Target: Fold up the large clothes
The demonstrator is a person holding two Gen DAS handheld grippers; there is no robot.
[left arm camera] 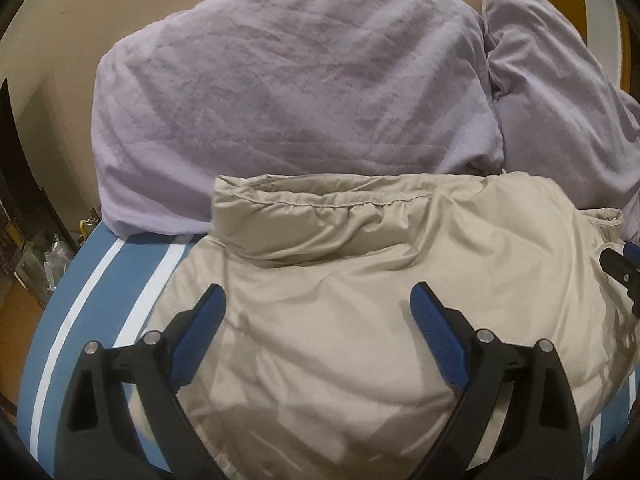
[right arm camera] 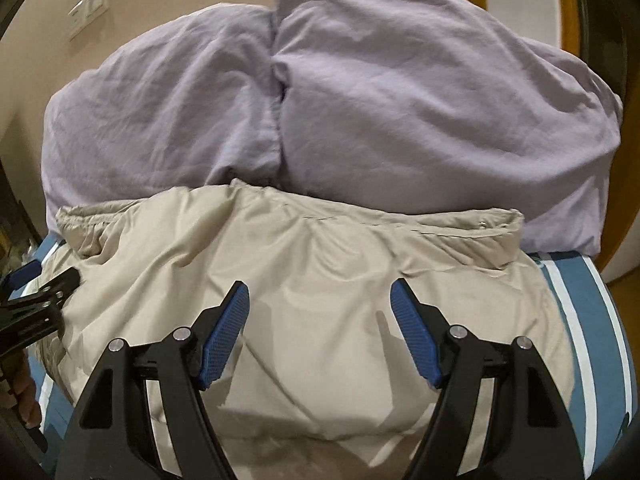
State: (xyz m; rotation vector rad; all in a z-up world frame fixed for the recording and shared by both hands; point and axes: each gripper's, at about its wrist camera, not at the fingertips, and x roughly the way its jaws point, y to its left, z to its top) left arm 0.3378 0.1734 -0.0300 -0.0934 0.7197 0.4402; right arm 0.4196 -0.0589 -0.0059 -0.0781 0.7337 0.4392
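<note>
A beige padded jacket [left arm camera: 360, 300] lies folded into a compact bundle on a blue sheet with white stripes [left arm camera: 72, 308], its collar toward the far side. It also shows in the right wrist view [right arm camera: 320, 280]. My left gripper [left arm camera: 318, 296] hovers over the jacket's left half, jaws wide open and empty. My right gripper [right arm camera: 320, 292] hovers over the right half, open and empty. Each gripper shows at the edge of the other's view: the right one [left arm camera: 624, 268], the left one [right arm camera: 36, 292].
Two lilac pillows [left arm camera: 288, 112] [left arm camera: 560, 100] lie right behind the jacket against a cream wall. The bed's left edge drops to a floor with clutter [left arm camera: 44, 256]. A wall switch [right arm camera: 90, 10] is at the upper left. A wooden frame [right arm camera: 576, 4] stands at the right.
</note>
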